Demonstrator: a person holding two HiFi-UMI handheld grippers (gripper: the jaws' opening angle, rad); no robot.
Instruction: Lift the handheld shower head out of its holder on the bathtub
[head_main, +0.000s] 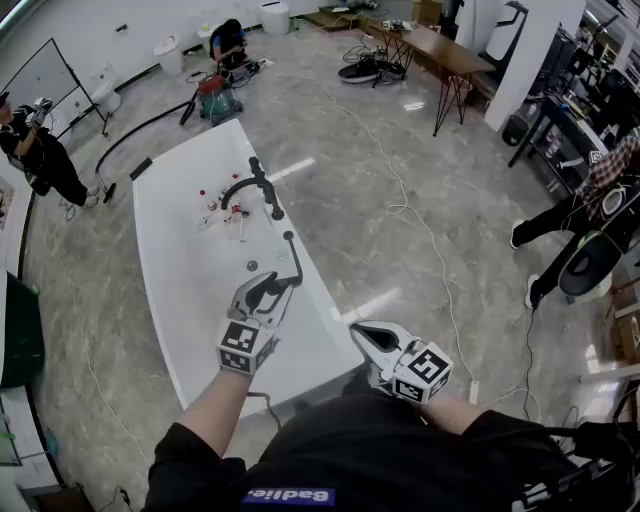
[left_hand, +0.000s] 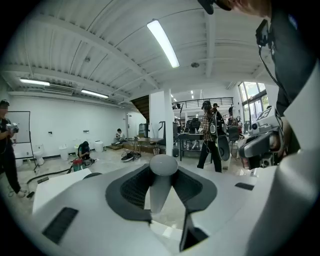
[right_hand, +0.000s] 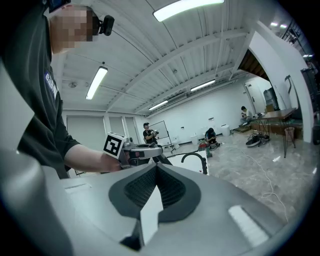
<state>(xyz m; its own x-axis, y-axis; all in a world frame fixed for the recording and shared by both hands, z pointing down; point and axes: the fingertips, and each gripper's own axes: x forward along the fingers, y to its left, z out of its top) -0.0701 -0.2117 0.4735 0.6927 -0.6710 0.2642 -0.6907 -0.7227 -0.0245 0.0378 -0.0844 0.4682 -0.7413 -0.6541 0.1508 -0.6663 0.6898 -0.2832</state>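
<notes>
Head view: nearest the person, the right tongs (head_main: 366, 333) are closed on nothing, just off the near end of the white bathtub (head_main: 160, 250). The left tongs (head_main: 272, 290) grip the slim dark handheld shower head (head_main: 294, 258), which stands roughly upright over the tub's right rim. Farther along the tub a black arched faucet (head_main: 262, 188) rises, and well beyond it a crouching person (head_main: 230, 45) sits on the grey floor.
</notes>
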